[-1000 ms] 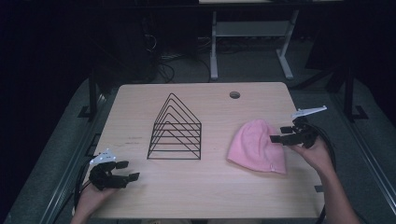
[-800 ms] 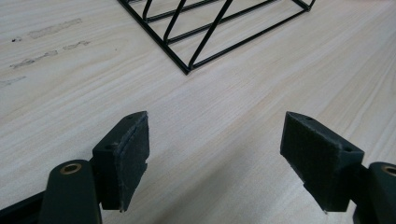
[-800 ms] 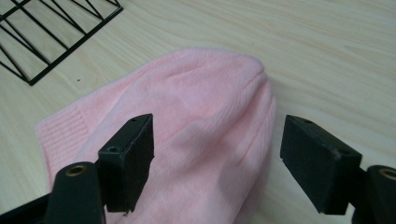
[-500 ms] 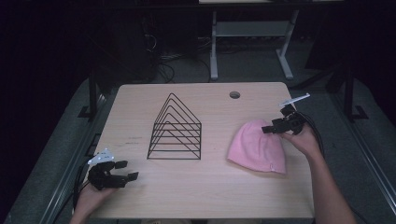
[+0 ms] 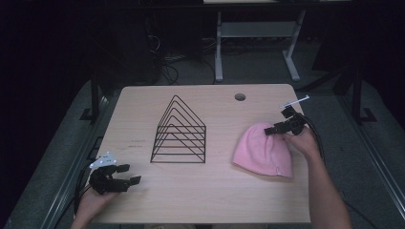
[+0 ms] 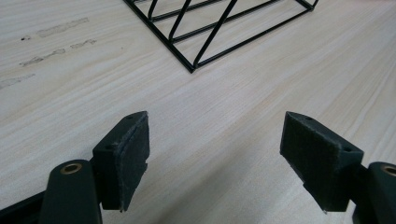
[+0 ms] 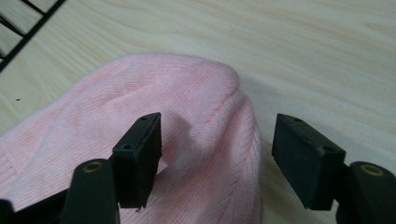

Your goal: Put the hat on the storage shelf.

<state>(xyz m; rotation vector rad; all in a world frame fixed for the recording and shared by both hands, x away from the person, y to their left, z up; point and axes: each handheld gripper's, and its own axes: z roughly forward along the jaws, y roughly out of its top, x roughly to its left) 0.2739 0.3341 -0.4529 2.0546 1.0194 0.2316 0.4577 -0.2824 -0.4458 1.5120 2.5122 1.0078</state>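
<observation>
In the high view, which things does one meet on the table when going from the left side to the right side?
left gripper → black wire rack → pink knit hat → right gripper, which overlaps the hat's far edge, jaws just been closing.

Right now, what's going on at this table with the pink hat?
A person works at a wooden table with a tool in each hand. The right tool is at the top end of a pink beanie; its jaws have just been closing and straddle a fold of the knit, one pad pressing in, not yet clamped. The left tool rests open near the table's front corner. A black wire rack stands between them.
</observation>
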